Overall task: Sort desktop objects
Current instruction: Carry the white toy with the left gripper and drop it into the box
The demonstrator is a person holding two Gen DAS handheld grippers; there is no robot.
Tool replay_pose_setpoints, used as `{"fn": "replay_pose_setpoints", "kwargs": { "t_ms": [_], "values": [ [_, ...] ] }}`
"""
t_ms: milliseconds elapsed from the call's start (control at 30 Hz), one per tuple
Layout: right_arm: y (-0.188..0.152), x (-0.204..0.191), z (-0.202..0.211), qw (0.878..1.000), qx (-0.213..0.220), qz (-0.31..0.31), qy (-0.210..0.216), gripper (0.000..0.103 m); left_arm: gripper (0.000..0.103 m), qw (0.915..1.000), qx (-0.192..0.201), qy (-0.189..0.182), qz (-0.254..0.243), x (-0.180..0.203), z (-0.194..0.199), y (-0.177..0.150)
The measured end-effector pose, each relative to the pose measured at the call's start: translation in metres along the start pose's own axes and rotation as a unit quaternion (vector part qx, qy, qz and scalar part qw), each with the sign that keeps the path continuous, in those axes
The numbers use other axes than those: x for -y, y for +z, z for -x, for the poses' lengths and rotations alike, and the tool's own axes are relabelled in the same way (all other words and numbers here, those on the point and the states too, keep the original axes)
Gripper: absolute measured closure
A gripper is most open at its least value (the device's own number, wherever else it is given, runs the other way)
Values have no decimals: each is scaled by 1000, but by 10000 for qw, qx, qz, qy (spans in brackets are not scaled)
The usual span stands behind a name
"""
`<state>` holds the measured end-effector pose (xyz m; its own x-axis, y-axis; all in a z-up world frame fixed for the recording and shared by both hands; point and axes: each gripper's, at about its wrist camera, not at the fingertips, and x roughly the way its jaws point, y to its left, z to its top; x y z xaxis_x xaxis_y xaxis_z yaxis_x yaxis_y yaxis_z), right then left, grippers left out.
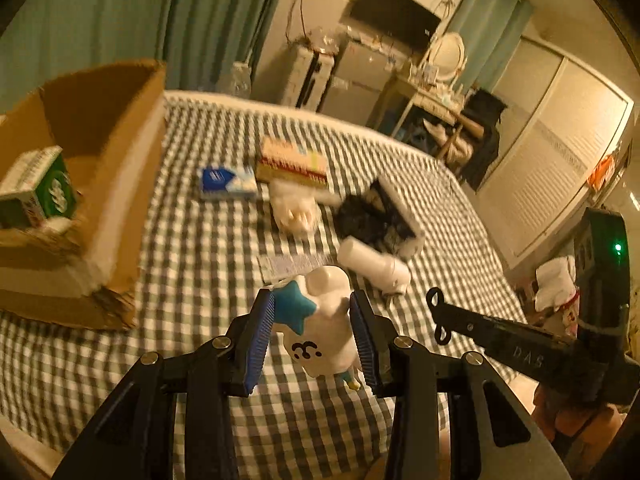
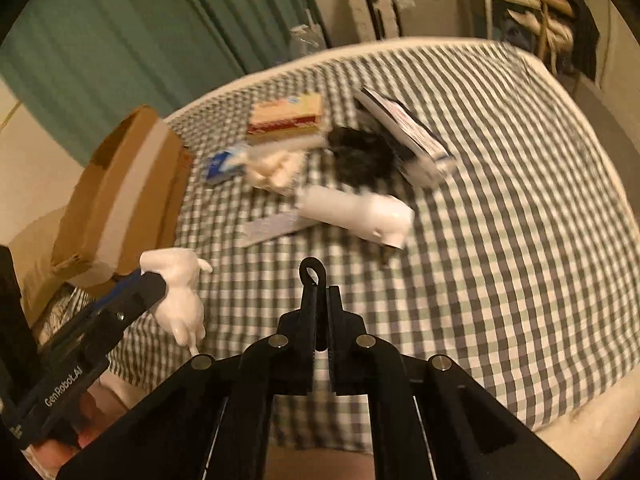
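My left gripper (image 1: 312, 328) is shut on a white toy figure (image 1: 326, 328) with a blue star on it, held above the checked cloth; the toy figure also shows in the right wrist view (image 2: 180, 292) at the left. A cardboard box (image 1: 116, 184) stands at the left, with a green and white carton (image 1: 36, 192) in it. My right gripper (image 2: 322, 296) is shut and empty above the cloth; it shows in the left wrist view (image 1: 438, 314) at the right. A white bottle (image 2: 356, 212) lies ahead of it.
On the checked cloth (image 2: 500, 200) lie a blue packet (image 1: 228, 182), a yellow and red box (image 1: 294, 164), a white bag (image 1: 294, 210), a black bundle (image 2: 360, 154), a white-edged box (image 2: 408, 132) and a flat paper strip (image 2: 276, 224). Curtains and furniture stand behind.
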<state>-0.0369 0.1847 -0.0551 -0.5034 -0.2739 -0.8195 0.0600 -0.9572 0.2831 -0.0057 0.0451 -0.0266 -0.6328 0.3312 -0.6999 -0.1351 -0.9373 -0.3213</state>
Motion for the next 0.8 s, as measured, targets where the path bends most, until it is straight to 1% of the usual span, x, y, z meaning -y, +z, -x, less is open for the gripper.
{"fn": "replay_pose_setpoints", "kwargs": {
  "t_ms": [133,333,400,533,600,667,800],
  "values": [
    [1,-37,18,9991,187,375,47,99,64,9995,289,5,150,-14,28,9],
    [3,-95,41,9941,455,949,262,99,65,9973,681,98,271,-37,65,27],
    [6,-115,47,9911,557,1145,399,99,85,9962,823,138,263,-46,77,37],
    [16,-151,49,9852,722,1442,579,99,85,9938,1029,291,298,-69,97,61],
    [18,-161,44,9846,680,1475,641,99,85,9936,1032,337,326,-79,100,65],
    [15,-166,36,9849,613,1499,619,99,85,9951,914,208,308,-86,99,62],
    [10,-149,14,9901,359,1250,529,99,83,9983,571,66,121,-84,82,38]
  ]
}}
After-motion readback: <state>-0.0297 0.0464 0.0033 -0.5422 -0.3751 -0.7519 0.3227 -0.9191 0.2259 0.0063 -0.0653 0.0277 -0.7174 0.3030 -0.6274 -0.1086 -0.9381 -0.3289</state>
